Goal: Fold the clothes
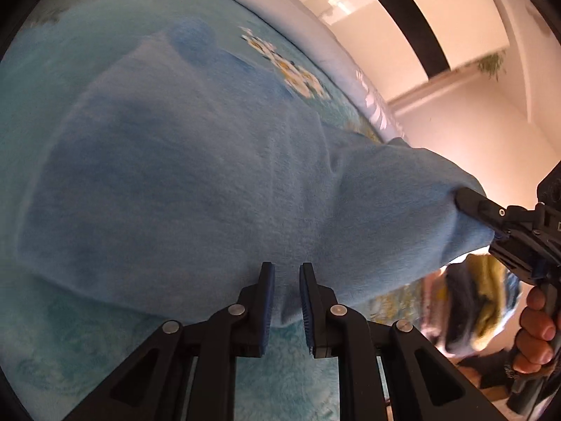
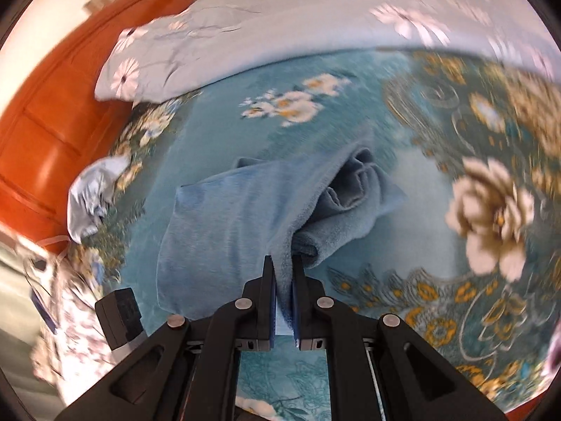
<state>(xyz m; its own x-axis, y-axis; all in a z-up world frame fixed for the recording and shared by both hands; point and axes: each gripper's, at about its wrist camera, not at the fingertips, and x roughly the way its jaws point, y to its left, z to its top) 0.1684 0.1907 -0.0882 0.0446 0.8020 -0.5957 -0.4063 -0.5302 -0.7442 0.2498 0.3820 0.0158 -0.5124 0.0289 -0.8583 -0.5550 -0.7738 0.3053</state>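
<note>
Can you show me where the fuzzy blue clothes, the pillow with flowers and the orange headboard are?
light blue fleece garment (image 2: 224,224), right wrist view, on its flat left panel.
floral pillow (image 2: 168,59), right wrist view, on the middle of its pale case.
orange wooden headboard (image 2: 52,119), right wrist view, on a flat panel.

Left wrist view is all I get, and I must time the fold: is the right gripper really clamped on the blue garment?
Observer: Yes, the right gripper is shut on the blue garment; cloth fills the gap between its fingers.
Operator: Is the far side flat?
Observer: No, it is bunched into rolled folds beyond that gripper.
Operator: Anything else nearby?
Observer: A crumpled pale cloth lies on the floral blanket, apart from the garment.
</note>
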